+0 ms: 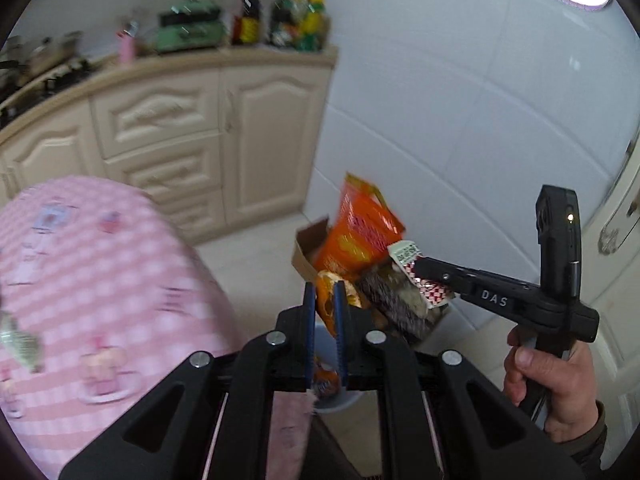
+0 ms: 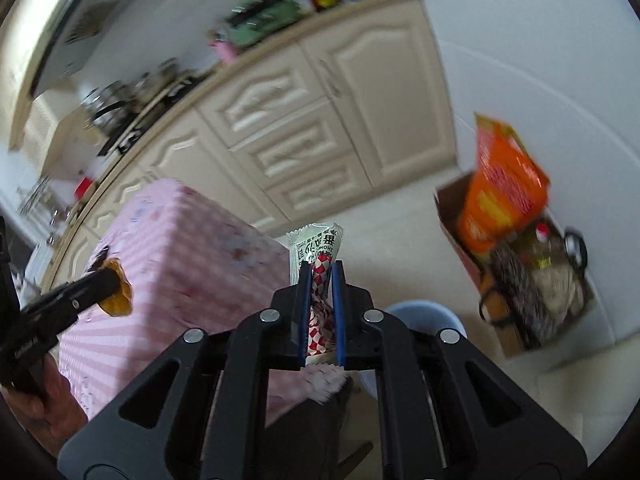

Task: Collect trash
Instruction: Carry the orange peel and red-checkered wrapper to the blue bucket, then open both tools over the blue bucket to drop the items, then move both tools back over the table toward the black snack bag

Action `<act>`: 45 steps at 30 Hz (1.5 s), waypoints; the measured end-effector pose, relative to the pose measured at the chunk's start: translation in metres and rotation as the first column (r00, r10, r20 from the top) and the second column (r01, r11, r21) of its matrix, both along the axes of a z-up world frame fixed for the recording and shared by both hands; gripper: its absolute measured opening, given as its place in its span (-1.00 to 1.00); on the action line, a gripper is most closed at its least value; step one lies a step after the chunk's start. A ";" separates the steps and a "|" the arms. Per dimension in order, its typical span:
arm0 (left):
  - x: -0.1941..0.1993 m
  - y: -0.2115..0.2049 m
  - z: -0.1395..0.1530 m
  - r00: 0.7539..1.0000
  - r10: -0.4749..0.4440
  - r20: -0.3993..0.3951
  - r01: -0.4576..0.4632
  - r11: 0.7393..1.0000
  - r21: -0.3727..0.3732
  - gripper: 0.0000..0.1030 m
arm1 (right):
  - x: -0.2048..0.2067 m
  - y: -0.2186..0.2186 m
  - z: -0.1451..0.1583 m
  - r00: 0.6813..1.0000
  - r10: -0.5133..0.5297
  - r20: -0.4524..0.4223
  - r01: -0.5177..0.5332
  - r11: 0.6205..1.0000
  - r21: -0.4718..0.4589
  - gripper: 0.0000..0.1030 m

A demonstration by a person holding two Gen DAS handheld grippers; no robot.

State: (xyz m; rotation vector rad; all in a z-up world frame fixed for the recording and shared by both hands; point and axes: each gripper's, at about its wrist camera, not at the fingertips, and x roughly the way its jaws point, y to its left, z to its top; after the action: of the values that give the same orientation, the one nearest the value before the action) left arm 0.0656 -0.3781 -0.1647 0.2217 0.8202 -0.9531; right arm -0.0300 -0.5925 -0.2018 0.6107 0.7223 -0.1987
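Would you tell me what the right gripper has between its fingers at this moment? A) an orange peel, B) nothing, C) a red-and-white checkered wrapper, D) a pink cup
C: in the right wrist view the right gripper is shut on the red-and-white checkered wrapper, whose white printed end sticks out past the fingertips.

- The left gripper is matt black plastic with shiny metal bolt heads; its blue pads look ribbed.
- The orange wrapper between its jaws is glossy film.
- The right gripper has the same matt black plastic and metal bolts.
- The sachet in its jaws is shiny printed foil with a crimped edge.
- The tablecloth is soft matt pink checked cloth.
- The box is plain brown cardboard.
- The orange bag in the box is glossy.
- The cabinets are cream, smooth, satin-finished carved panels.
- The wall is glossy white tile.
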 end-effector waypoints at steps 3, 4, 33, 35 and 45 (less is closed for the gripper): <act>-0.002 -0.032 -0.031 0.998 -0.030 -0.047 0.032 0.998 0.057 -0.83 | -0.003 -0.015 -0.027 0.999 -0.025 -0.035 0.026 0.998 0.049 -0.80; -0.002 -0.043 -0.043 0.997 -0.038 -0.067 0.043 0.996 0.075 -0.83 | -0.002 -0.021 -0.039 0.998 -0.032 -0.052 0.035 0.997 0.067 -0.80; 0.014 -0.081 -0.083 0.997 0.028 -0.075 -0.013 0.983 0.184 0.65 | -0.005 -0.054 -0.082 0.980 -0.163 -0.110 0.181 0.968 0.176 0.85; 0.011 -0.077 -0.074 0.997 0.026 -0.068 -0.014 0.986 0.165 0.66 | -0.004 -0.051 -0.072 0.982 -0.160 -0.097 0.174 0.971 0.167 0.86; 0.008 -0.036 -0.016 0.998 0.069 0.010 -0.069 0.996 0.052 0.68 | 0.013 -0.023 -0.017 0.995 -0.098 -0.015 0.099 0.989 0.110 0.86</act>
State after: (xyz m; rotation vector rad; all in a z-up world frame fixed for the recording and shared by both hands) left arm 0.0732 -0.4139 -0.1807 0.2407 0.8404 -0.8665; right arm -0.0168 -0.6152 -0.2190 0.7528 0.7166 -0.2545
